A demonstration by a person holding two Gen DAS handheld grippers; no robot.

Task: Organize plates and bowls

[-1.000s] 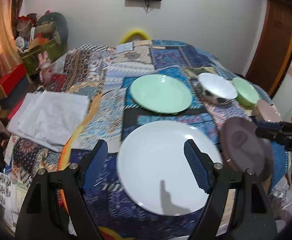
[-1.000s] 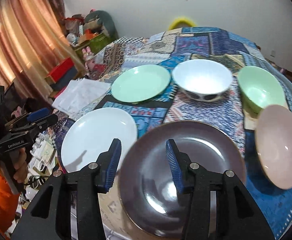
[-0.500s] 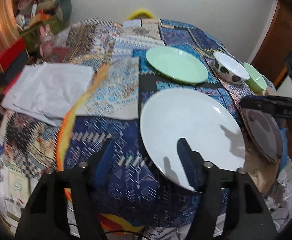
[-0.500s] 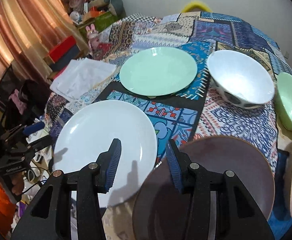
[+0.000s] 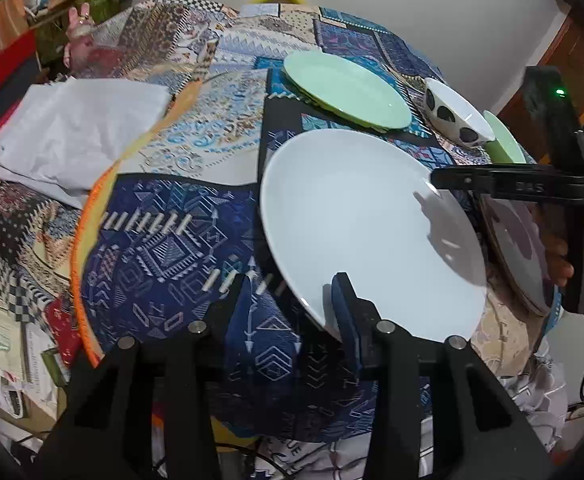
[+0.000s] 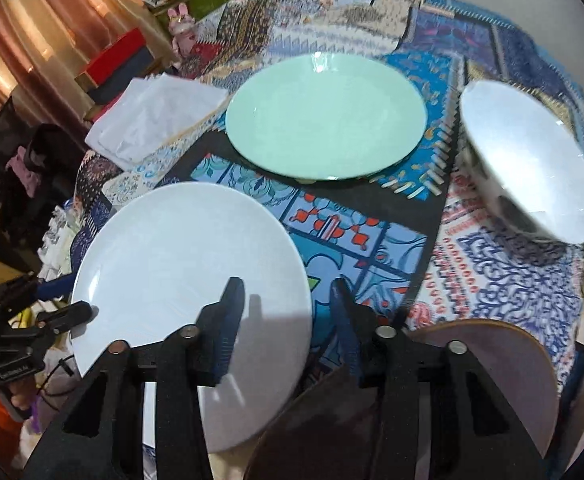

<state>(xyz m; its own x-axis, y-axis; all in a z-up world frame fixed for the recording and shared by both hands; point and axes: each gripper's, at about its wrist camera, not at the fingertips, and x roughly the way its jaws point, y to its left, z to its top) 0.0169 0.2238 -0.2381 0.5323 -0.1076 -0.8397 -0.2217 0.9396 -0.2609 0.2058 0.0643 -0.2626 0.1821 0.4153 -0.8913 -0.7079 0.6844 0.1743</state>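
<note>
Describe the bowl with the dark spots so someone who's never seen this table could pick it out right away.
Start at the patchwork-covered table and find the mint green plate near its middle. Just right of that plate, in the right wrist view, stands the spotted bowl. It is white inside with dark blotches on its outer wall, unlike the plain green bowl beside it.

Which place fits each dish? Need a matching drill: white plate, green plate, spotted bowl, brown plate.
Things:
1. white plate
2. green plate
3. spotted bowl
4. brown plate

Places, as seen in the right wrist view:
A. far middle of the table, behind the white plate
B. near right edge, partly under the right gripper's finger
C. near left, its rim between both grippers' fingers
D. right of the green plate, white inside

Pairs: 1-C, 2-A, 3-D, 4-B
</note>
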